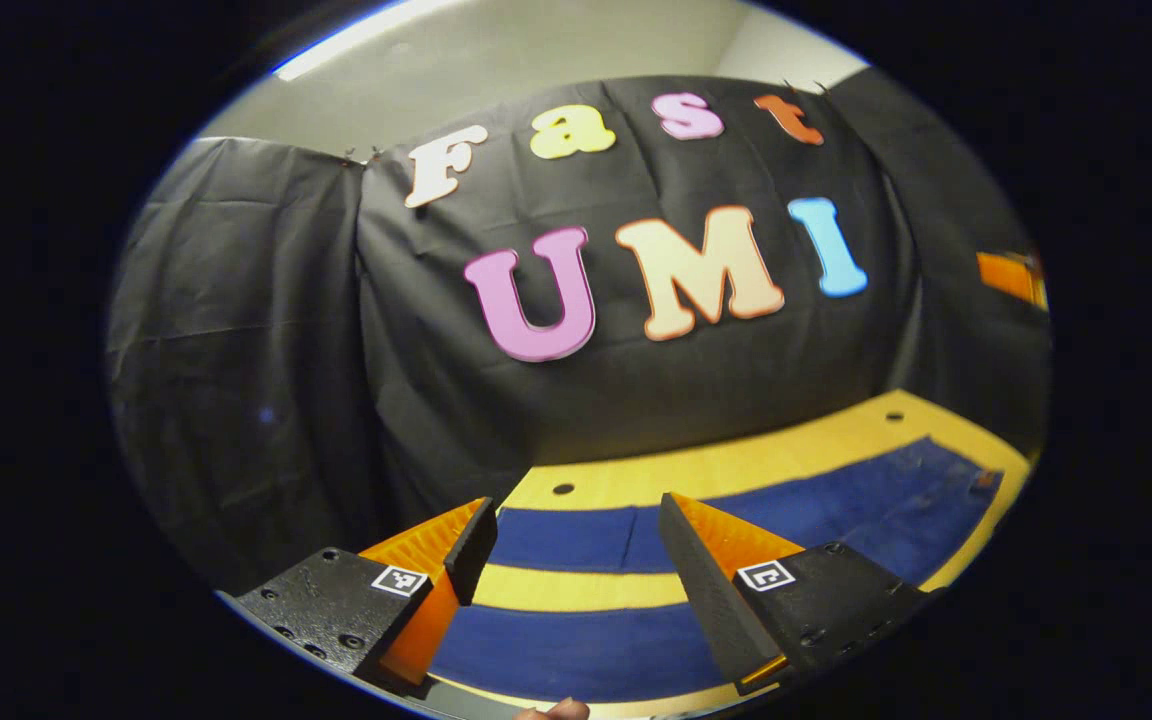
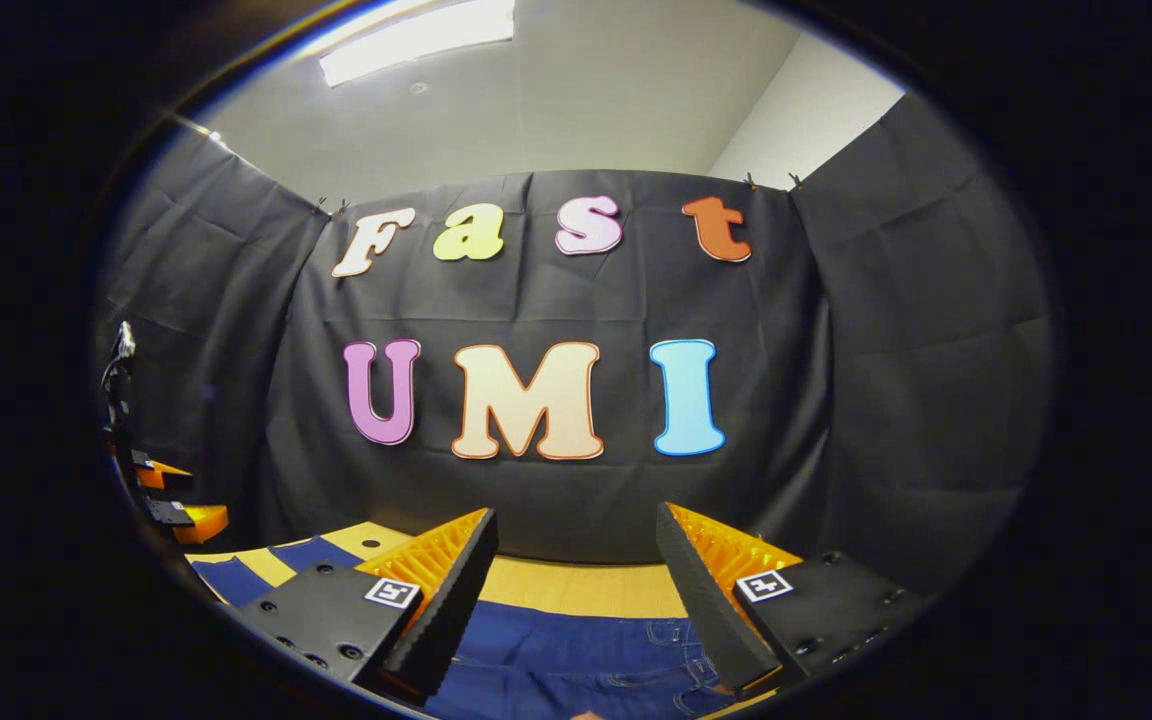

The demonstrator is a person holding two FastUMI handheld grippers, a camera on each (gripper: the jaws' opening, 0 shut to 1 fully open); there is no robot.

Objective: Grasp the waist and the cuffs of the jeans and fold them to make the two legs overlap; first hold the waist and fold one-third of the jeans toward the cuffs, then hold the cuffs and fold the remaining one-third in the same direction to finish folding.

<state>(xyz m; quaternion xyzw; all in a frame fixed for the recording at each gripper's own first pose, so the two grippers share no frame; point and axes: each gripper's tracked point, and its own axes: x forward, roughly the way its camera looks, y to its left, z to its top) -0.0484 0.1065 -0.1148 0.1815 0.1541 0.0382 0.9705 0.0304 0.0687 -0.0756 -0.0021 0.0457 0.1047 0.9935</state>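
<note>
Dark blue jeans lie flat on a yellow table (image 1: 716, 462), the two legs spread apart with a strip of table between them. In the left gripper view the far leg (image 1: 766, 510) and near leg (image 1: 576, 645) run to the right toward the waist (image 1: 941, 495). My left gripper (image 1: 576, 505) hangs open above the cuff end, holding nothing. In the right gripper view the waist with its pockets (image 2: 586, 655) lies just below my right gripper (image 2: 576, 515), which is open and empty. The legs (image 2: 236, 578) stretch off to the left there.
Black cloth walls close the table on three sides. Small dark holes mark the tabletop (image 1: 563, 489). The other gripper (image 2: 171, 500) appears at the far left of the right gripper view, and an orange part of a gripper (image 1: 1011, 275) at the far right of the left gripper view.
</note>
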